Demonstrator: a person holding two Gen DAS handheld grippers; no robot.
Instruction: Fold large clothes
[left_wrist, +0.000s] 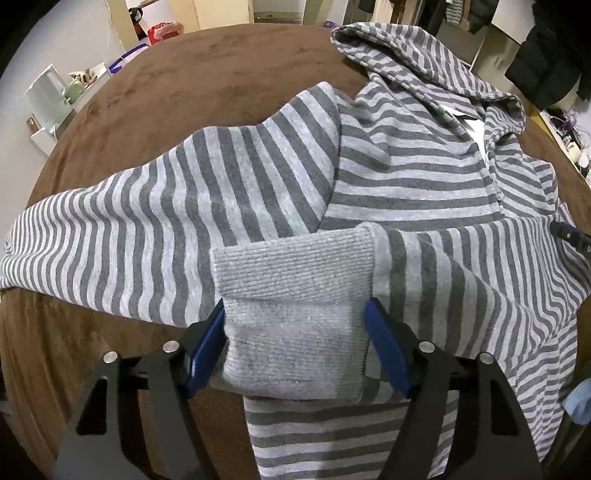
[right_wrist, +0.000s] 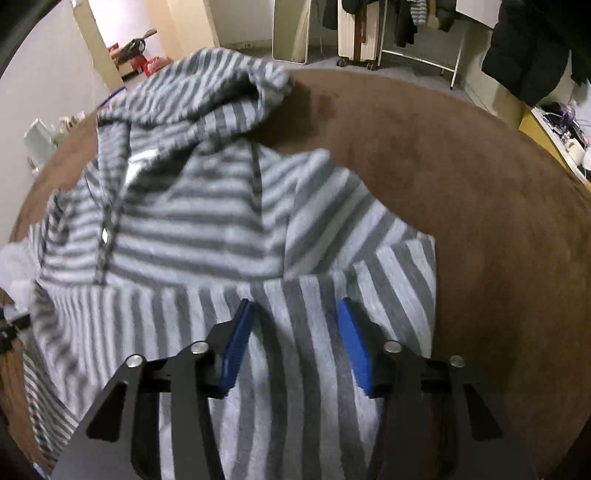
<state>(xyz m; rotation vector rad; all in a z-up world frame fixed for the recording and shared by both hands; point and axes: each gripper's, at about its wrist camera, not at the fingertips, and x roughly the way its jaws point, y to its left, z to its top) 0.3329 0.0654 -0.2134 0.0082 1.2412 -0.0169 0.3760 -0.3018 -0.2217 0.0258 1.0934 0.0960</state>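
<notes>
Now left gripper (left_wrist: 295, 332) wide, straddling hoodie cuff (left_wrist: 291, 295); right gripper (right_wrist: 295, 332) wide over sleeve (right_wrist: 295, 369)

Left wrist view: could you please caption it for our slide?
Open left hand-held gripper straddles the ribbed cuff of a striped hoodie.

One grey-and-white striped hooded sweater (left_wrist: 406, 177) lies on one brown plush surface (left_wrist: 184, 92), with two black grippers with blue pads: left gripper (left_wrist: 295, 347), right gripper (right_wrist: 295, 343).
</notes>
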